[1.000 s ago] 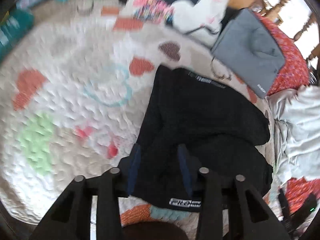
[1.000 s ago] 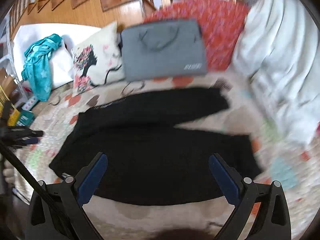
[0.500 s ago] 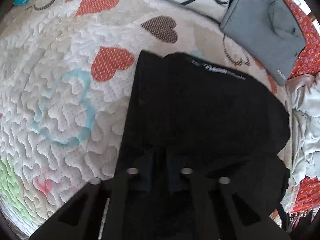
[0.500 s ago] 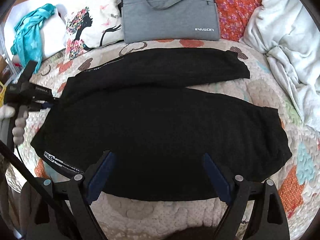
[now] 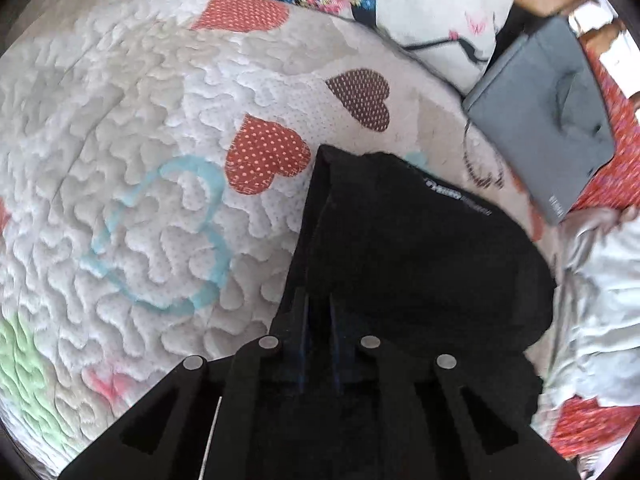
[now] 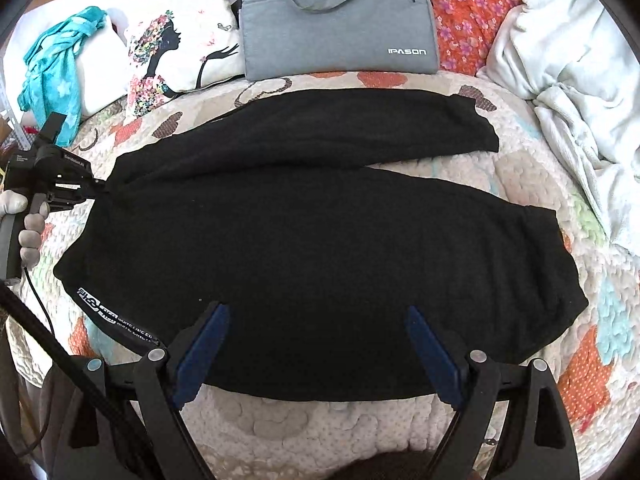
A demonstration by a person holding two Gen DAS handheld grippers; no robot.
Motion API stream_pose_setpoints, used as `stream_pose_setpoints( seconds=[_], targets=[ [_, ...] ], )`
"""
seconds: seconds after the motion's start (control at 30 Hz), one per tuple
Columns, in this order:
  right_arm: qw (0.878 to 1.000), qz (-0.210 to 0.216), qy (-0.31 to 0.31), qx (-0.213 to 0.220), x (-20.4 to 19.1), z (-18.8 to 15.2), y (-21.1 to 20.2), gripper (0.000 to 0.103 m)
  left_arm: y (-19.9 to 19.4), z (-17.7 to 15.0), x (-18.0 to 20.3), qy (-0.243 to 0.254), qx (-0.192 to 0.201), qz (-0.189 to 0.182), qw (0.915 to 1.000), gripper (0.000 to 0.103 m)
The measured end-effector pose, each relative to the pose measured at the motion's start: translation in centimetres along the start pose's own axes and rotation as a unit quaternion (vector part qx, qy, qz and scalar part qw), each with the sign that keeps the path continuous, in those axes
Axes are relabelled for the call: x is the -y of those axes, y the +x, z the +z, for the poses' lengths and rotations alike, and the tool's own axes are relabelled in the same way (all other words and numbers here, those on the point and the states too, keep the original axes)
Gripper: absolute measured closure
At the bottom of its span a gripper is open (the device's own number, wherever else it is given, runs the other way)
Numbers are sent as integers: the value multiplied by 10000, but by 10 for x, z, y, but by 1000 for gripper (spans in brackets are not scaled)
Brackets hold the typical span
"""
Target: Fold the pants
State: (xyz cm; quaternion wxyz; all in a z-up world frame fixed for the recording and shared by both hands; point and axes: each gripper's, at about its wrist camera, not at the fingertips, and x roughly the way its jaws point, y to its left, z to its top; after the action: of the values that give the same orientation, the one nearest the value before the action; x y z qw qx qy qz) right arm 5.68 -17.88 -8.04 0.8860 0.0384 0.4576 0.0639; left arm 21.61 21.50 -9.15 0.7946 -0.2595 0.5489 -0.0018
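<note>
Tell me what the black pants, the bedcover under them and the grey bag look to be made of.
Black pants: soft matte knit, possibly fleece or jersey; no sheen, limp folds. Bedcover: quilted cotton-like fabric, puffy meander stitching with heart patches. Grey bag: woven heathered textile, probably polyester; faint weave, zips, fabric handles. Left gripper is clamped on the pants; right gripper is open.
</note>
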Motion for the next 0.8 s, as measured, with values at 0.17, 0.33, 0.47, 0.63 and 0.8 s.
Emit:
stream_pose_setpoints(
  seconds=[0.17, 0.33, 0.47, 0.63, 0.8],
  targets=[
    [9999, 55, 71, 140, 4, 1, -8, 10, -58, -6, -3, 343, 569, 484, 9966, 93],
    [9960, -310, 50, 836, 25, 25, -58, 10, -126, -15, 19, 1115, 1273, 741, 9828, 88],
    [9765, -822, -102, 1991, 46, 55, -125, 0, -156, -22, 52, 1666, 1811, 603, 9674, 49],
    [9948, -197, -55, 999, 88, 102, -94, 0, -129, -17, 79, 1956, 1636, 434, 9660, 38],
    [9974, -492, -278, 451, 108, 133, -39, 4, -74, -5, 99, 2114, 1108, 320, 9706, 38]
  ],
)
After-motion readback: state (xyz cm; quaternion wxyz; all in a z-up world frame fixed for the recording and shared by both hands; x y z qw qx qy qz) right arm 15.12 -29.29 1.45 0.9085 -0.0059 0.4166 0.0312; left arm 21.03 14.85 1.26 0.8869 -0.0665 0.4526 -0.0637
